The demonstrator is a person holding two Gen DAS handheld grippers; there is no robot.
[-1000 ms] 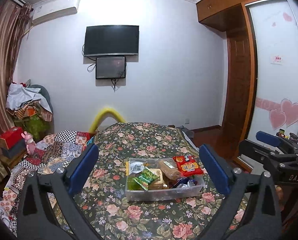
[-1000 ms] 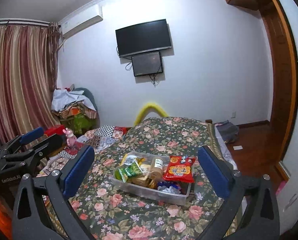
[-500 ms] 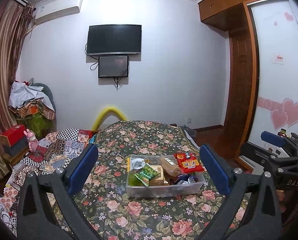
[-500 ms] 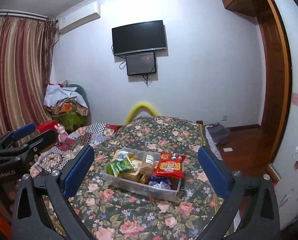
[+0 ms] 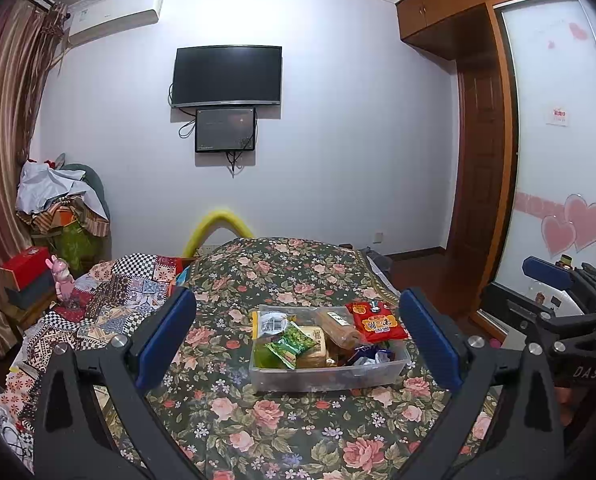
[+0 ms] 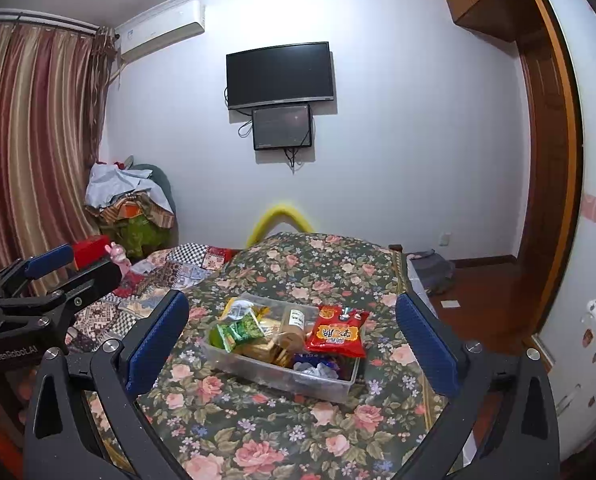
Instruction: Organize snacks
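Observation:
A clear plastic bin (image 5: 330,376) (image 6: 282,374) sits on a floral-covered table (image 5: 258,420) (image 6: 258,432). It holds several snacks: a red packet (image 5: 378,322) (image 6: 338,334) lying over its right rim, a green packet (image 5: 292,342) (image 6: 244,330), a brown jar (image 5: 338,326) (image 6: 292,326) and biscuits. My left gripper (image 5: 298,340) is open and empty, held above the table in front of the bin. My right gripper (image 6: 292,340) is also open and empty, at about the same distance from the bin.
A patchwork-covered bed (image 5: 110,300) lies left of the table. A red box (image 5: 26,266) and a pink toy (image 5: 60,276) stand at far left. A wardrobe (image 5: 558,180) and wooden door (image 5: 478,184) are on the right. A TV (image 5: 226,76) hangs on the far wall.
Both grippers have drifted slightly, so the bin sits a little lower and more central in each view. Both stay open and empty. The snacks have not moved.

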